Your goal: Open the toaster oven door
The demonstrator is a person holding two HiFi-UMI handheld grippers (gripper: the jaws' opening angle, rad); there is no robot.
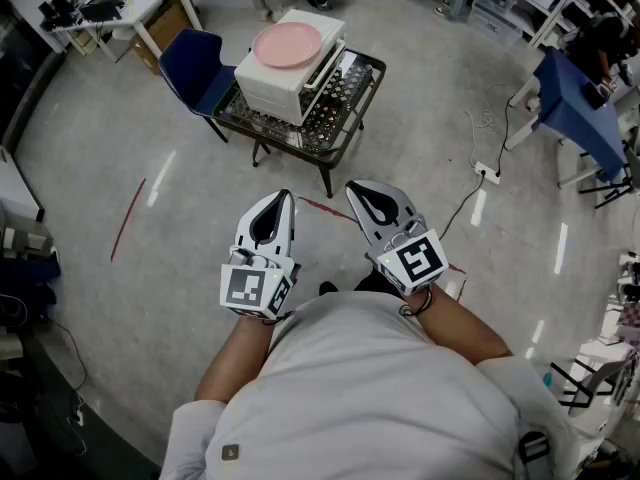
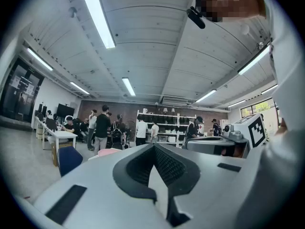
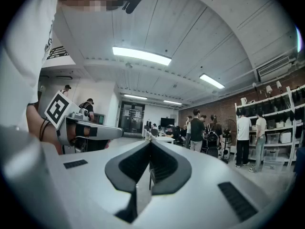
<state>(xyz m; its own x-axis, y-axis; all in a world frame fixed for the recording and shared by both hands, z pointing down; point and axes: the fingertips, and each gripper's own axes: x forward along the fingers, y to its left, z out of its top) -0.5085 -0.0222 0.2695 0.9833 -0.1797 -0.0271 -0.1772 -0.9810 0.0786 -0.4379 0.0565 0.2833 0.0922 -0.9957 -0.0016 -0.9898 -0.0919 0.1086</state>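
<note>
A white toaster oven [image 1: 285, 83] with its door closed sits on a black mesh table [image 1: 345, 118] far ahead of me; a pink plate [image 1: 287, 44] lies on its top. My left gripper [image 1: 283, 198] and right gripper [image 1: 354, 189] are held side by side close to my chest, well short of the table, both shut with nothing between the jaws. In the left gripper view the jaws [image 2: 153, 149] meet and the pink plate [image 2: 108, 151] shows faintly beyond; the right gripper [image 2: 248, 130] appears at the side. The right gripper view shows its closed tips [image 3: 150, 144] and the left gripper [image 3: 71, 120].
A blue chair [image 1: 195, 68] stands left of the mesh table. A power strip and cable [image 1: 487, 173] lie on the floor to the right, near a blue-covered table [image 1: 575, 108]. People stand by shelves [image 2: 162, 125] across the room. A red tape line [image 1: 128, 218] marks the floor.
</note>
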